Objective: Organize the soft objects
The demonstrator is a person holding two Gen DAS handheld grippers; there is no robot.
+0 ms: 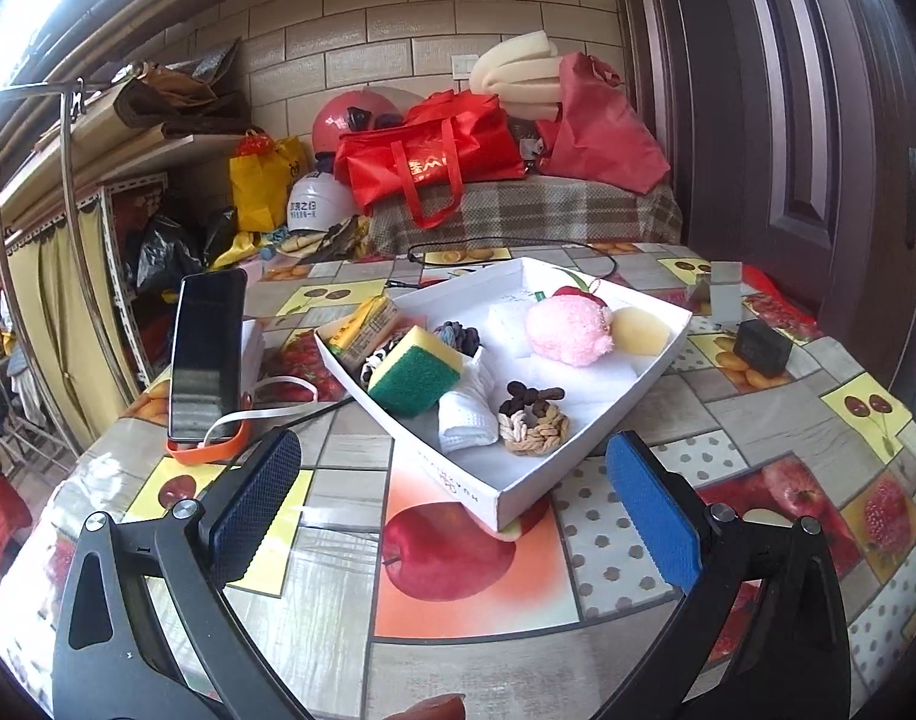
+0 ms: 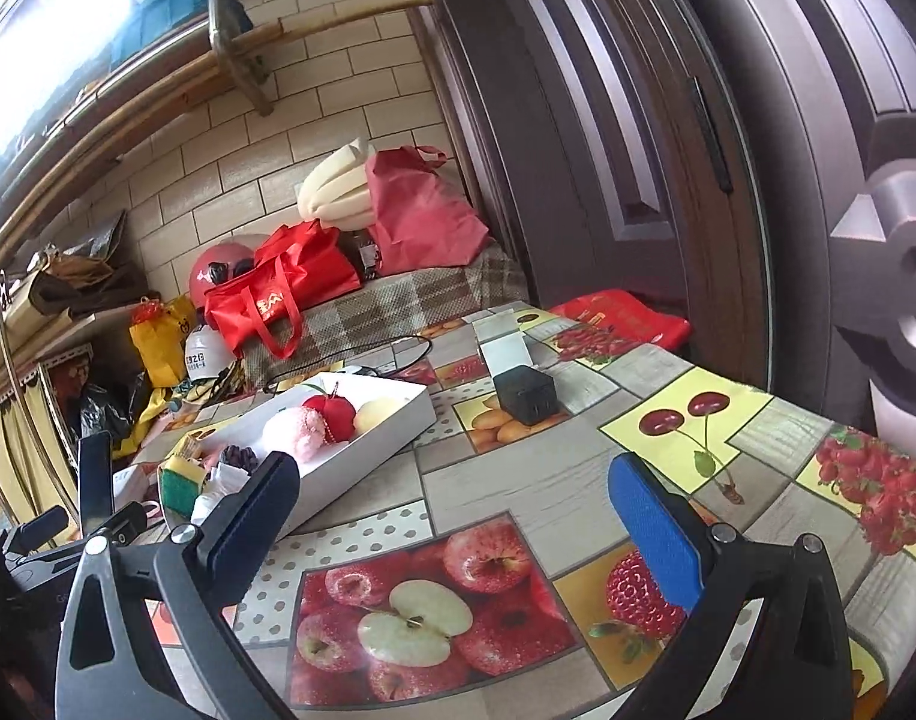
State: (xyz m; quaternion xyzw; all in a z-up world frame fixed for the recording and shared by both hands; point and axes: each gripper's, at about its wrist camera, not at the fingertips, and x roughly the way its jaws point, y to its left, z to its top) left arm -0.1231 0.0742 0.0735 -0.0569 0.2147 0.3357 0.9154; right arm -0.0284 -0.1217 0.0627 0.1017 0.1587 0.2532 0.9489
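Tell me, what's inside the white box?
The white box holds a green-and-yellow sponge, a rolled white cloth, a rope knot, a pink plush toy and a yellow packet. Whatever lies under them is hidden.

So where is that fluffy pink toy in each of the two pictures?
Left wrist view: the pink plush toy lies right of centre, in the far part of the white tray.
Right wrist view: it sits left of centre, mid-height, in the same tray.
Shared landmark: the pale yellow sponge directly beside it.
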